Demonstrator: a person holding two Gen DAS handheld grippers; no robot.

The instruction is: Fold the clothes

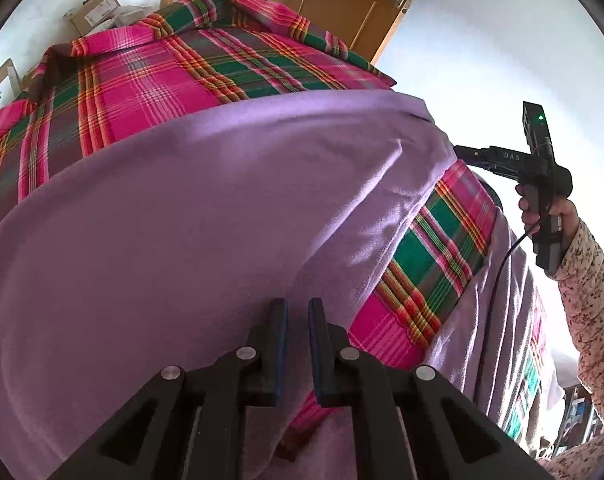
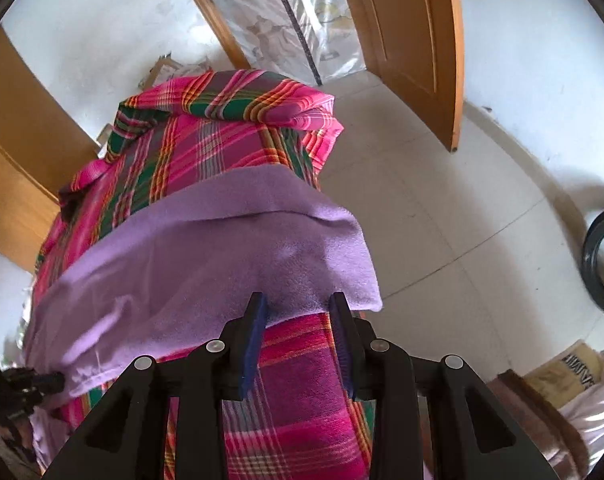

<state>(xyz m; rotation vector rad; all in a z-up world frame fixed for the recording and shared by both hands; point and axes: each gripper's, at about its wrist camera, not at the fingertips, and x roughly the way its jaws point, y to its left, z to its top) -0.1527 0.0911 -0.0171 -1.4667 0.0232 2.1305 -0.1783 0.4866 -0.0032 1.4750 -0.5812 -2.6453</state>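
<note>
- The purple cloth (image 1: 206, 208) lies spread over a surface covered by a pink and green plaid sheet (image 1: 142, 92) — what kind of furniture is under it cannot be told. Its far edge in the right wrist view looks doubled over, and its near right part hangs down the side, so I judge the folding barely begun: most of the cloth is still one wide layer with a few wrinkles.
- The left tool (image 1: 298, 312) sits low at the near edge of the purple cloth. Its two fingers are close together with only a thin gap. The tips sit against the cloth, but whether any fabric is pinched between them cannot be told.
- The right tool (image 2: 298, 312), held in a hand (image 1: 541, 216) with a flowered sleeve, has its fingers well apart — nothing is clamped. A hanging edge of the purple cloth sits between the tips, so it seems placed to close on that edge.
- Left to do, as I judge it: grip both sides, lift, and bring the cloth over itself.
</note>
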